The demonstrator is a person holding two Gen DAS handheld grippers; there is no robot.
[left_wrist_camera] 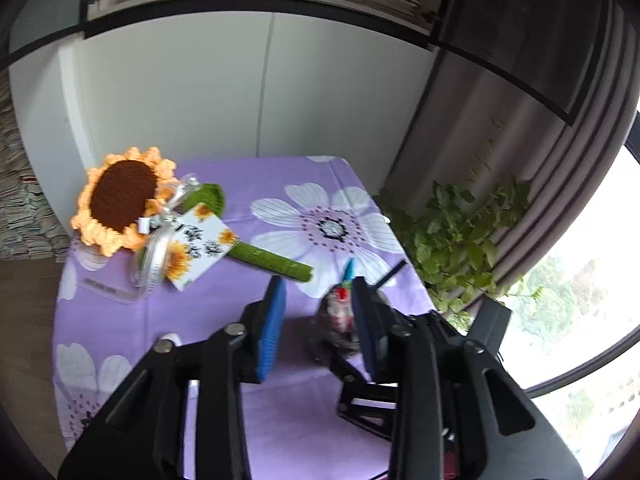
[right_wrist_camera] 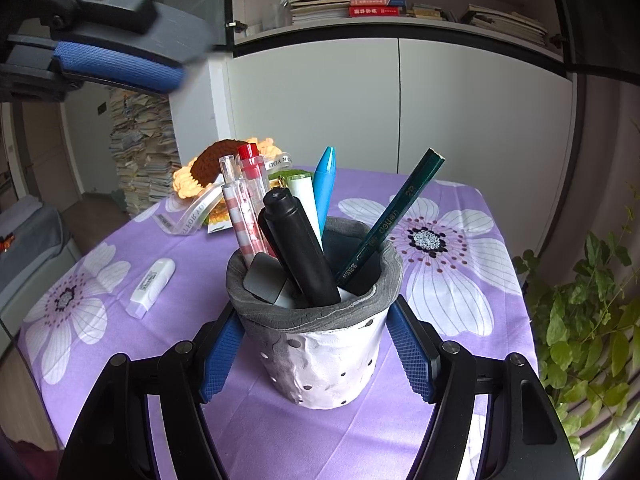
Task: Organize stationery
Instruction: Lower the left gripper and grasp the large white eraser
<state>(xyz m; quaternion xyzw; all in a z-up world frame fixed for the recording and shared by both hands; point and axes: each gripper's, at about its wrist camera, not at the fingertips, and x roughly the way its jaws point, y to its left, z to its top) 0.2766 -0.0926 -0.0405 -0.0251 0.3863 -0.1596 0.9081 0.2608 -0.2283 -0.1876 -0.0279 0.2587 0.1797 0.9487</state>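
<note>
A grey and white pen holder [right_wrist_camera: 320, 344] stands on the purple flowered tablecloth [right_wrist_camera: 460, 300]. It holds a black marker [right_wrist_camera: 300, 248], a dark green pencil [right_wrist_camera: 392, 216], a blue pen [right_wrist_camera: 324, 184], a red-checked pen [right_wrist_camera: 244, 216] and others. My right gripper [right_wrist_camera: 316, 356] is closed on the holder's sides. A white correction tape [right_wrist_camera: 151, 286] lies to the holder's left. My left gripper [left_wrist_camera: 320, 320] is open and empty, raised above the table beside the holder [left_wrist_camera: 340, 320]; one of its fingers [right_wrist_camera: 120, 62] shows in the right wrist view.
A crocheted sunflower [left_wrist_camera: 120, 200] with a card [left_wrist_camera: 196, 248] lies at the table's far left. A potted plant [left_wrist_camera: 460, 232] stands right of the table. White cabinets [left_wrist_camera: 240, 88] and bookshelves stand behind. Stacked books [right_wrist_camera: 140, 152] rise at the left.
</note>
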